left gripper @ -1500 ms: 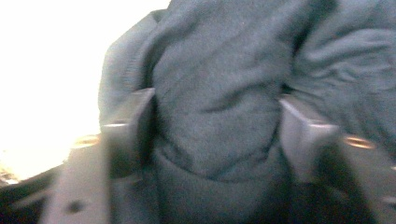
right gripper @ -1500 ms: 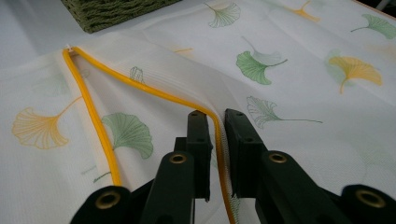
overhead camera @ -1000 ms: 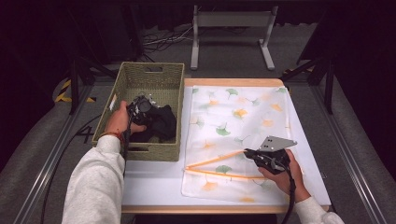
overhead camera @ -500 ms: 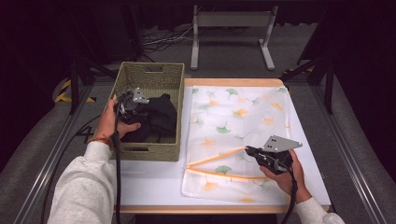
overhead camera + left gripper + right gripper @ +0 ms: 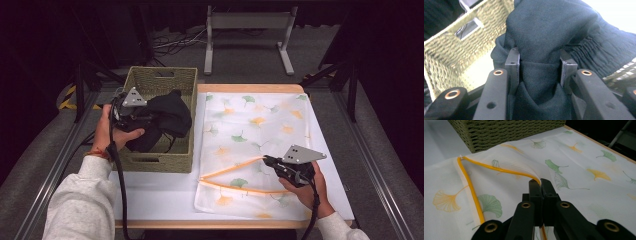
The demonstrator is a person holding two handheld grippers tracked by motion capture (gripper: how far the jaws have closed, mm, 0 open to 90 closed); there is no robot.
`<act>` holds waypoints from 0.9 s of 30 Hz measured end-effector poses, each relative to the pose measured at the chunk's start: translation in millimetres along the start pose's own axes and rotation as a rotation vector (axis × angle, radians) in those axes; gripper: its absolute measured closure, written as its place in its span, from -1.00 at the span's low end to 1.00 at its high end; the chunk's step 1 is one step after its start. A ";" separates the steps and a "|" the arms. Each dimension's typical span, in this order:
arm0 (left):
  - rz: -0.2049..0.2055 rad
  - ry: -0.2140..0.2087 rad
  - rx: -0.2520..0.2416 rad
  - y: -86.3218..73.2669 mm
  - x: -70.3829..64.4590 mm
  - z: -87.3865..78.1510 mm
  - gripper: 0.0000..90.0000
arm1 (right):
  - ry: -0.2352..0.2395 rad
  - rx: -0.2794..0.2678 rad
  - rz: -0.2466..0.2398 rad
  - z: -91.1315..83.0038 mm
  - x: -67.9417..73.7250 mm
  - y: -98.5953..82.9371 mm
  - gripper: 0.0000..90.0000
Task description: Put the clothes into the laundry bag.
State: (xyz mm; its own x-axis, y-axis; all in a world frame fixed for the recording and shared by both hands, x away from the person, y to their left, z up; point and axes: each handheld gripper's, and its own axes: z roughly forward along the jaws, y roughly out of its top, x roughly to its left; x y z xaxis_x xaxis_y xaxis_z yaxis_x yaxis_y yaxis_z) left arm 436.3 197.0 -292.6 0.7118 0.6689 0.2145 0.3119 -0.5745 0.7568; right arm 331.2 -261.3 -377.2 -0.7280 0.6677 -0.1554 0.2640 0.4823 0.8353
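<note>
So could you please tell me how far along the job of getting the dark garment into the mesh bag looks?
Done: the right gripper has pinched the mesh bag by its orange edge, lifting the mouth open. In hand: the left gripper is shut on the dark garment, raised above the woven basket. Left: carrying the garment across and putting it through the opening; none of it is in the bag yet.

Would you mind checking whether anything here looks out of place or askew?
Nothing looks damaged. The black garment hangs over the woven basket's right rim, pinched by the left gripper, and the mesh laundry bag gapes, its orange-edged opening lifted by the right gripper.
</note>
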 end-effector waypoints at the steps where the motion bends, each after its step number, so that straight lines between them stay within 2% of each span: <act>1: 0.005 -0.009 -0.011 2.0 -2.2 -4.0 0.39 | 0.000 0.000 0.000 -0.2 -0.2 0.0 0.98; 6: 0.023 -0.030 -0.041 8.9 -16.3 -17.0 0.39 | -0.003 0.000 0.000 -0.4 -0.4 0.0 0.98; 8: 0.031 -0.051 -0.065 12.2 -24.2 -23.4 0.39 | -0.003 -0.001 0.000 -0.6 -0.2 0.3 0.98; 9: 0.031 -0.051 -0.065 12.2 -24.2 -23.4 0.39 | -0.004 -0.002 0.001 -0.6 0.0 0.4 0.98; 10: 0.030 -0.063 -0.098 14.0 -31.1 -28.9 0.39 | -0.004 0.000 0.000 -0.7 0.0 0.5 0.98; 11: 0.030 -0.063 -0.098 14.0 -31.1 -28.9 0.39 | -0.004 0.000 0.000 -0.7 0.0 0.5 0.98; 13: 0.040 -0.098 -0.140 16.2 -40.3 -34.9 0.39 | -0.003 0.000 0.002 -0.6 -0.1 0.4 0.98; 15: 0.045 -0.126 -0.162 18.7 -50.8 -38.6 0.39 | -0.004 0.000 0.005 -0.7 -0.6 0.3 0.98; 18: 0.102 -0.157 -0.164 24.1 -71.4 -43.0 0.39 | -0.004 0.002 0.008 -0.7 -0.9 0.3 0.98; 19: 0.109 -0.164 -0.166 25.1 -76.4 -43.5 0.39 | -0.004 0.002 0.008 -0.7 -0.9 0.3 0.98; 21: 0.126 -0.198 -0.174 27.5 -89.2 -44.4 0.39 | -0.003 0.004 0.008 -0.5 -1.0 0.2 0.98; 23: 0.128 -0.251 -0.185 29.4 -100.8 -43.5 0.39 | -0.004 0.004 0.009 -0.3 -0.8 0.2 0.98; 25: 0.156 -0.279 -0.186 30.6 -116.7 -41.1 0.39 | -0.005 0.005 0.010 -0.2 -1.0 0.1 0.98; 27: 0.170 -0.289 -0.183 30.3 -122.0 -39.8 0.39 | -0.005 0.005 0.010 -0.2 -1.1 0.0 0.98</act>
State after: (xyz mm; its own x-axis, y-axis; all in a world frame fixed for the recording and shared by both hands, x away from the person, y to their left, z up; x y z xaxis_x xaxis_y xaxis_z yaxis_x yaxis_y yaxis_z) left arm 333.8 116.7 -271.3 0.9001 0.3955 0.1827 0.0755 -0.5546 0.8287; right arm 331.8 -262.2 -377.0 -0.7223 0.6751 -0.1499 0.2743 0.4786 0.8341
